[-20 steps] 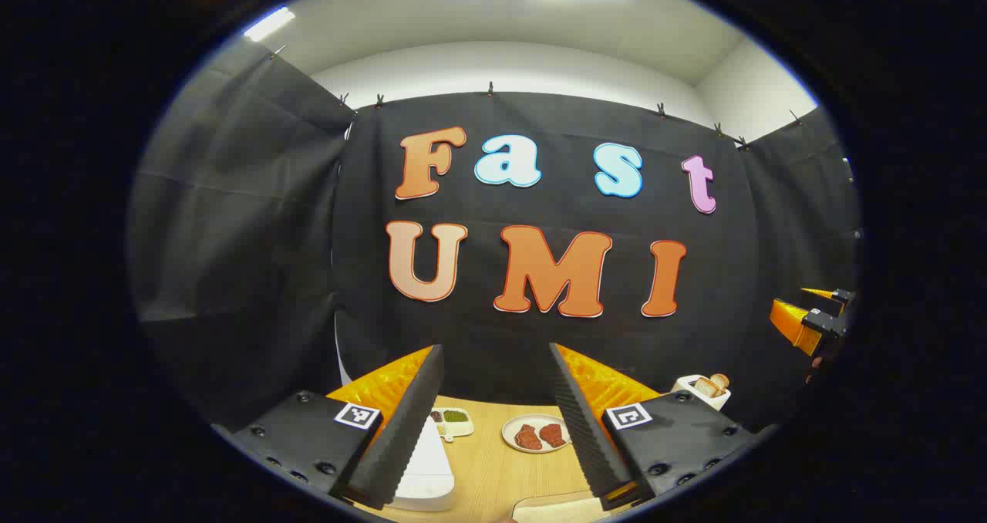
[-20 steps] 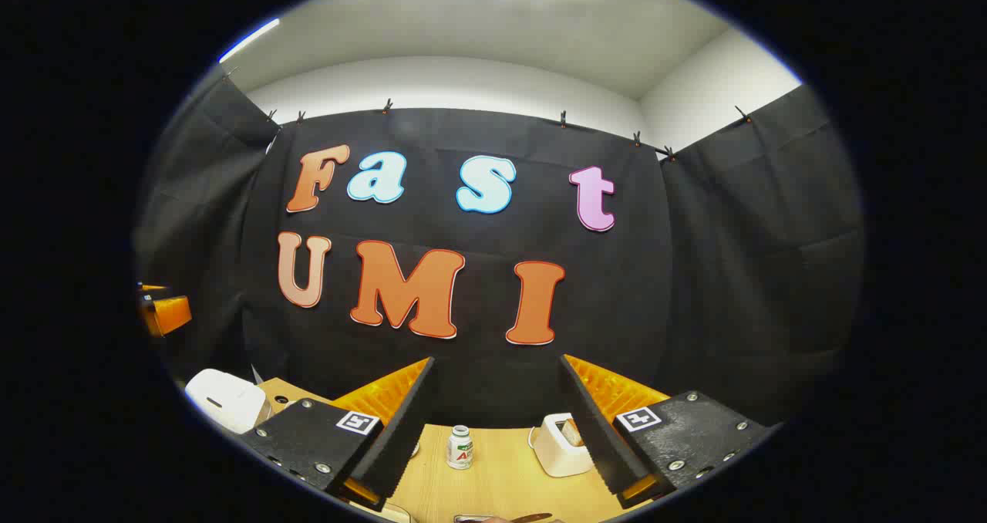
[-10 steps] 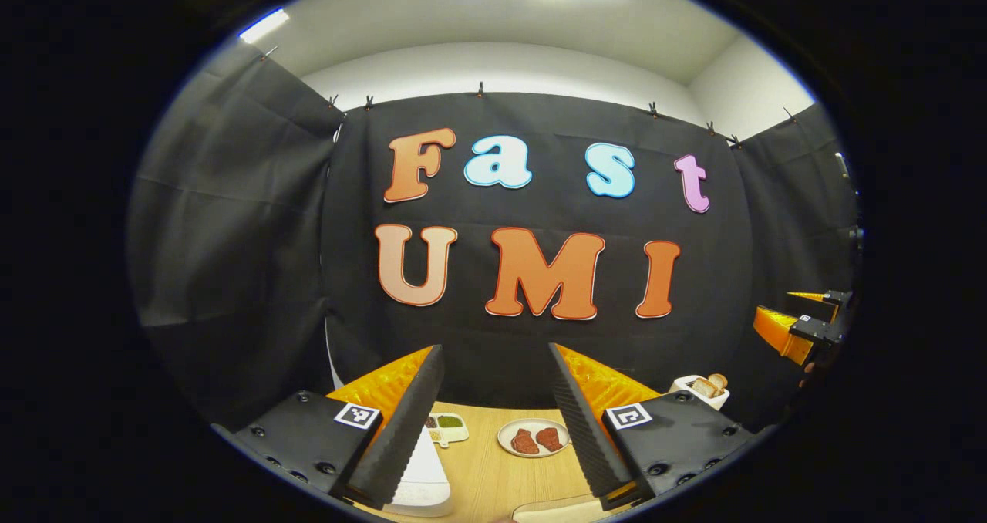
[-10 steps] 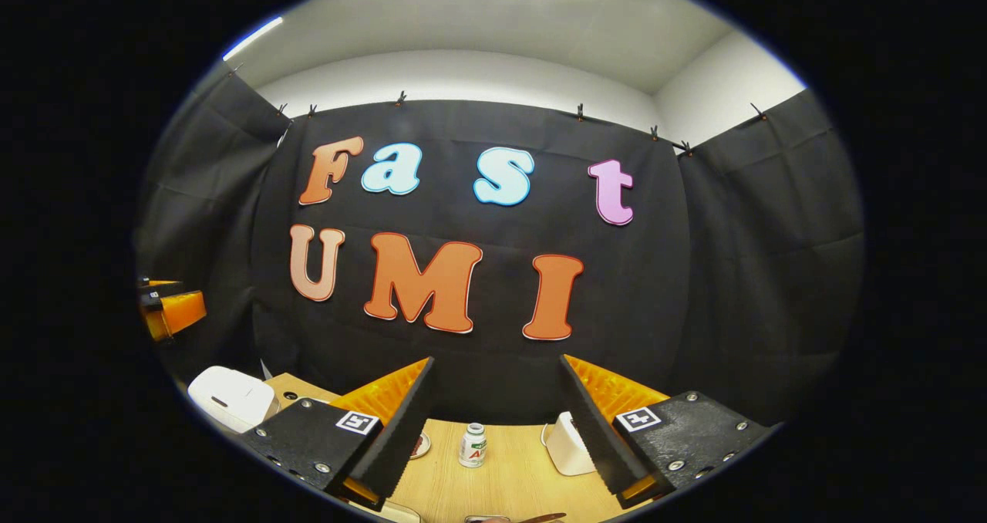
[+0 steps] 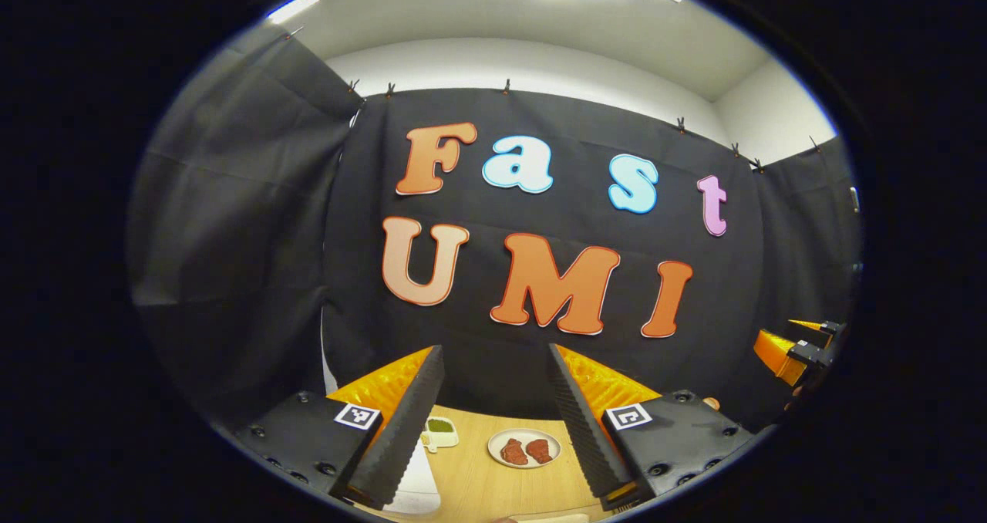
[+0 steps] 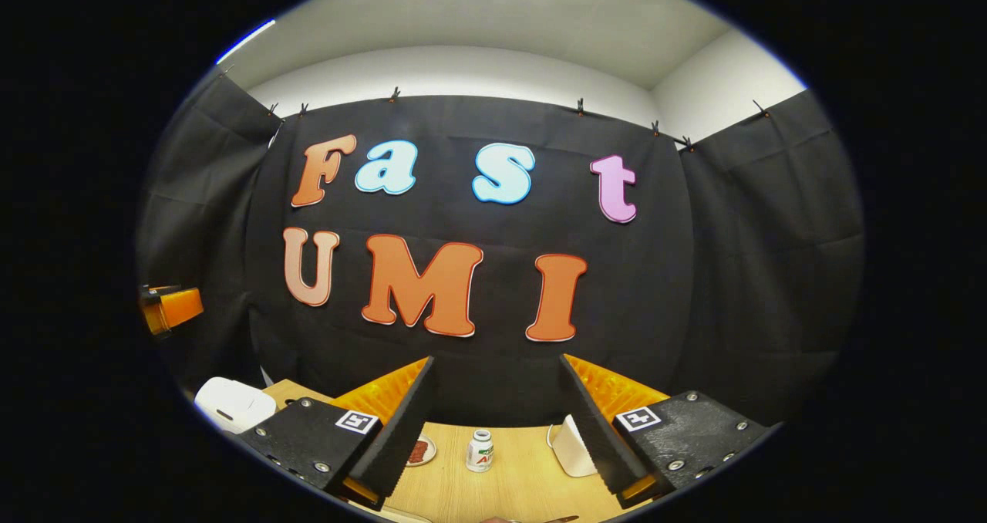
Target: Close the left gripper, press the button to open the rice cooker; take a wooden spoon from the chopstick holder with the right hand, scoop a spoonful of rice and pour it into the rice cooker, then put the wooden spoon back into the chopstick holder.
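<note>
Both tongs, left (image 5: 493, 423) and right (image 6: 497, 430), hang released above the tabletop (image 6: 509, 492); the left should clench fully before pressing the white rice cooker (image 6: 231, 403) button squarely.

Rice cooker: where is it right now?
In the right gripper view the white rice cooker sits low on the left, at the wooden table's left end, below the left gripper.

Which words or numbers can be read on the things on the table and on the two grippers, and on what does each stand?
No text is readable.
Bottle: red and green label, too small to read.
Left gripper: square black-and-white markers, patterns and not words.
Right gripper: the same kind of markers.
Rice cooker: no text can be made out.
</note>
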The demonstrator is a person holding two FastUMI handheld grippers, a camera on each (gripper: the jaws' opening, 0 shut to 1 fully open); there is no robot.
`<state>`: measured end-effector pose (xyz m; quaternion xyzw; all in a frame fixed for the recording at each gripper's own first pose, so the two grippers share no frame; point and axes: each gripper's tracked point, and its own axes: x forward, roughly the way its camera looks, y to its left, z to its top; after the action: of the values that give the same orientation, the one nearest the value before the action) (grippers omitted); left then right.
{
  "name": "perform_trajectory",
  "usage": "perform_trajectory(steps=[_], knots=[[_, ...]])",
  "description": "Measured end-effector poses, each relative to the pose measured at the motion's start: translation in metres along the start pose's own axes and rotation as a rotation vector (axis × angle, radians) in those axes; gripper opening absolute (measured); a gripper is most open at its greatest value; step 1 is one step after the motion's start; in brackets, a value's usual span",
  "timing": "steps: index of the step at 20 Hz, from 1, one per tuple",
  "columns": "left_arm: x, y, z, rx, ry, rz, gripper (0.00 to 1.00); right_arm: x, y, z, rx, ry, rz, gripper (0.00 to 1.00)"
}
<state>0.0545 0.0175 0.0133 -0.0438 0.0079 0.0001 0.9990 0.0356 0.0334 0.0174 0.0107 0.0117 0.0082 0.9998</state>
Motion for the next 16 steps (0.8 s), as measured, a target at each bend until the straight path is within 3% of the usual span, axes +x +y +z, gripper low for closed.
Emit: perform_trajectory(steps=[5, 8, 11, 16], knots=[[0.008, -0.001, -0.002, 0.108, -0.002, -0.006, 0.92, -0.002, -0.005, -0.013, 0.009, 0.010, -0.005, 0.99], [0.015, -0.004, -0.001, 0.162, -0.001, -0.016, 0.90, -0.001, -0.013, -0.022, 0.030, 0.027, -0.014, 0.96], [0.020, 0.000, -0.004, 0.175, 0.001, -0.020, 0.90, 0.001, -0.025, -0.030, 0.018, 0.036, -0.034, 0.99], [0.026, 0.026, -0.020, 0.182, 0.054, 0.023, 0.92, -0.005, -0.032, -0.042, 0.002, 0.054, -0.059, 0.96]])
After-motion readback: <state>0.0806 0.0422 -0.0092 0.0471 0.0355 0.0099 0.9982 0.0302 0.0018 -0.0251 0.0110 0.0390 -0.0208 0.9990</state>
